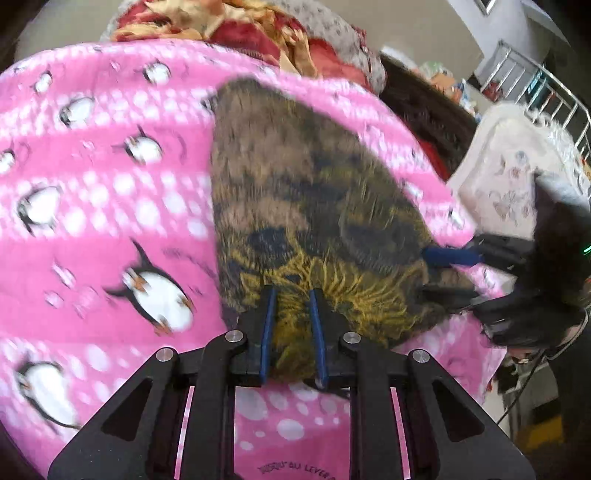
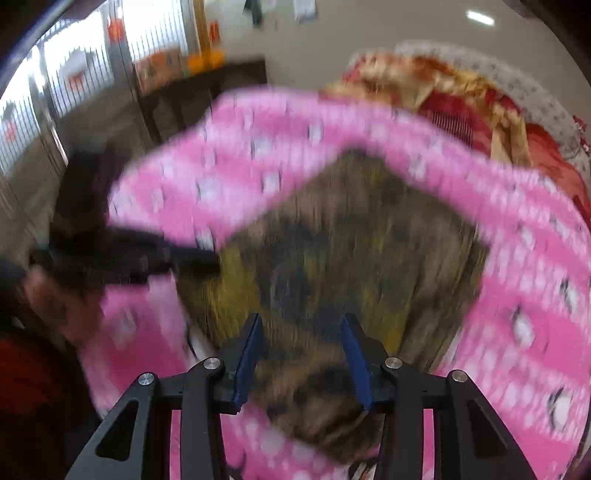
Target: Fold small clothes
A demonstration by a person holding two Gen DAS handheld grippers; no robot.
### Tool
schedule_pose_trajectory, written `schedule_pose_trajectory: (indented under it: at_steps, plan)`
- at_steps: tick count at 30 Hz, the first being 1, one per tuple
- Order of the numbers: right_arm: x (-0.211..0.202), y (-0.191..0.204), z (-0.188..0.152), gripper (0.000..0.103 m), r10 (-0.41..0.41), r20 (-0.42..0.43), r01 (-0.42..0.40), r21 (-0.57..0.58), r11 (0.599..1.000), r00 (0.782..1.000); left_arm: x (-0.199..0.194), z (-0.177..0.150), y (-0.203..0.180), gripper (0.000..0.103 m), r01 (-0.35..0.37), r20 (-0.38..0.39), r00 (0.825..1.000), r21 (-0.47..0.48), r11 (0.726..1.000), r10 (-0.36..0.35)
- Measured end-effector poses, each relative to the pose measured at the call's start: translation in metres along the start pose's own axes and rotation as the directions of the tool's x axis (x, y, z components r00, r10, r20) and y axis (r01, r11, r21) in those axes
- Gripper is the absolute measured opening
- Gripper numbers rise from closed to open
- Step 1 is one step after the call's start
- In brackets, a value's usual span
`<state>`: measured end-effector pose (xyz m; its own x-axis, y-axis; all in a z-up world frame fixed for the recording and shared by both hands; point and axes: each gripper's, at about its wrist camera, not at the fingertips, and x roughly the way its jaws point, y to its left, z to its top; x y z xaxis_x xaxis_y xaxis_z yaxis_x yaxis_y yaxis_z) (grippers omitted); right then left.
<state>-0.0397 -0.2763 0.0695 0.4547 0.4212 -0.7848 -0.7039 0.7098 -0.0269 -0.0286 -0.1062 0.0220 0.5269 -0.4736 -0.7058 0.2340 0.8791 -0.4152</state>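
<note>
Left claw (image 1: 293, 295) hangs low over the near end of the brown garment (image 1: 303, 206), its blue pads standing a little apart with the yellow-streaked cloth showing between them; whether they pinch it I cannot tell. The right claw (image 2: 303, 325) stands with its jaws plainly apart above the same garment (image 2: 354, 236), nothing pressed between its pads. In the left wrist view the right claw (image 1: 443, 273) reaches in from the right, at the garment's right corner. The brown garment lies spread flat on a pink penguin-print blanket (image 1: 110, 206), toward its right side, near the blanket's near edge. A red and gold bedcover (image 1: 236, 29) lies bunched beyond the blanket's far edge. The right wrist view is blurred.
</note>
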Motion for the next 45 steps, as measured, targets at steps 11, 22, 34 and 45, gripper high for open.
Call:
schedule_pose_trajectory:
  at_steps: [11,22,34,45]
  plan:
    - [-0.023,-0.028,0.021,0.043,-0.140,0.078,0.121,0.211,0.970,0.987,0.000,0.107,0.005,0.016,-0.051,0.113,0.992,-0.012,0.999,0.052]
    - [0.086,-0.107,0.079,0.058,-0.435,-0.127,0.424,0.570,0.704,0.891,0.113,0.181,0.020,0.035,-0.232,0.104,0.966,-0.043,0.972,0.236]
    - [0.086,-0.139,0.059,0.069,-0.343,-0.007,0.257,0.676,0.690,0.939,0.127,0.179,0.022,0.037,-0.263,0.127,0.956,-0.036,0.964,0.265]
    - [-0.020,-0.147,0.001,0.088,-0.254,0.270,-0.020,0.720,0.693,0.929,0.032,0.132,0.063,0.094,-0.096,0.106,0.989,-0.078,0.992,0.104]
